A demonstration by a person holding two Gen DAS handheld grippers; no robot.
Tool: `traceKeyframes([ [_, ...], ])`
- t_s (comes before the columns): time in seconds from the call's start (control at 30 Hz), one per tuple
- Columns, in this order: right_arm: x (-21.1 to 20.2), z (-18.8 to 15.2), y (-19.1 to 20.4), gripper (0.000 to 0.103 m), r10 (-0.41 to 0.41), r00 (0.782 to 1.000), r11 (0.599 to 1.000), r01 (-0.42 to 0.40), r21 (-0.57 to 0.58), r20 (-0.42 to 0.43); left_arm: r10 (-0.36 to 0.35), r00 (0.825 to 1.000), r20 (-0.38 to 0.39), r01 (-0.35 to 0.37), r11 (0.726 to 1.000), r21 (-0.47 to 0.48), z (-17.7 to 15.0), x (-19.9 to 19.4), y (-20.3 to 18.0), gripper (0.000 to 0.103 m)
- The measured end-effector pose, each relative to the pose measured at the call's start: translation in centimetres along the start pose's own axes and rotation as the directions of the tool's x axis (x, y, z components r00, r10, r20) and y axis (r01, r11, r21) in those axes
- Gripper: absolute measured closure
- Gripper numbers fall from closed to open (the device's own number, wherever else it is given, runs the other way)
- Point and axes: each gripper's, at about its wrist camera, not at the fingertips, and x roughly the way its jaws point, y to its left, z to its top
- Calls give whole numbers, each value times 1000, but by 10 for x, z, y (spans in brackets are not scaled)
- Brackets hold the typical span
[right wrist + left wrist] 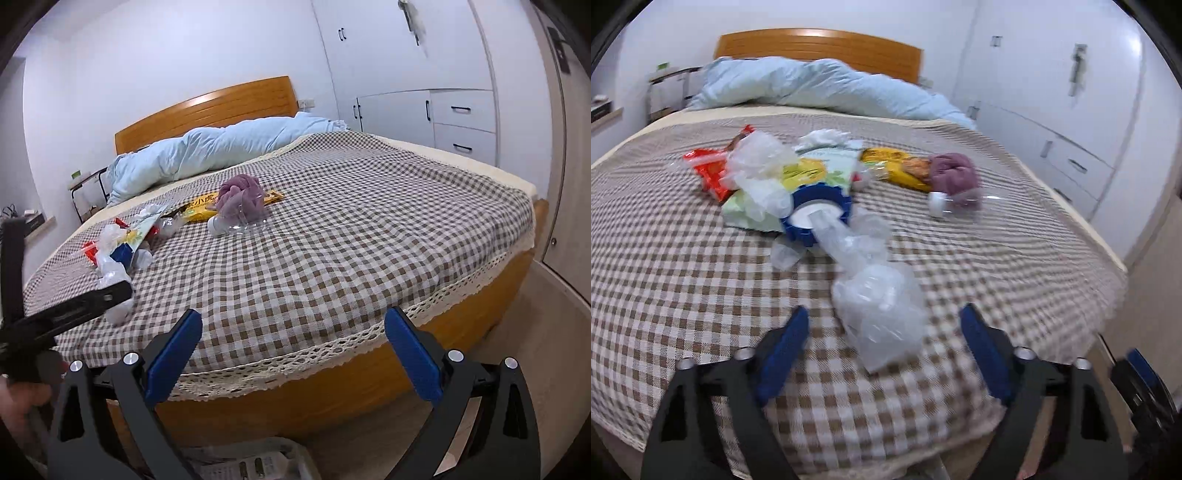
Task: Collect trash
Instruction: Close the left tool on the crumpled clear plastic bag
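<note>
Even indoor light — slight motion blur, fisheye-bent edges.

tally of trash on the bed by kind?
Clear crumpled plastic bags: 2
Printed snack wrappers: 3, red, yellow, green-and-white
Clear plastic bottle with white cap: 1
Blue ribbed plastic lid: 1
Purple cloth bundle: 1
Total: 8

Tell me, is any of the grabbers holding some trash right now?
No, nothing is held. The left gripper is open around the crumpled clear plastic bag without pinching it. The right gripper is open over the checkered bedspread.
</note>
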Motion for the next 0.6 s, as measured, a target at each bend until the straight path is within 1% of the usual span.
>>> traceKeyframes([
  [0.03, 1, 0, 1, 8, 2, 1000, 1000, -2, 0, -3, 8, 1000, -6, -8, 1000, -15, 1, 6, 1, 46],
  [0.07, 1, 0, 1, 8, 2, 1000, 1000, -2, 0, -5, 17, 1000, -11, -18, 999, -33, 1, 11, 2, 64],
  [0.1, 1, -1, 1, 8, 0, 1000, 1000, 0, -1, -7, 35, 999, -10, -35, 998, -52, 2, 14, 3, 68],
  [0.23, 3, -3, 0, 8, -18, 1000, 1000, 18, -6, -21, 34, 999, 10, -34, 998, -59, 5, 16, 0, 72],
  [0.4, 7, -2, -10, 8, -17, 999, 999, 19, 48, -40, -5, 998, 70, 8, 999, -37, 12, 7, -7, 73],
  [0.6, 19, 6, -20, 8, -16, 998, 992, 23, 121, -63, -25, 991, 128, 28, 999, -21, 21, -9, -3, 73],
])
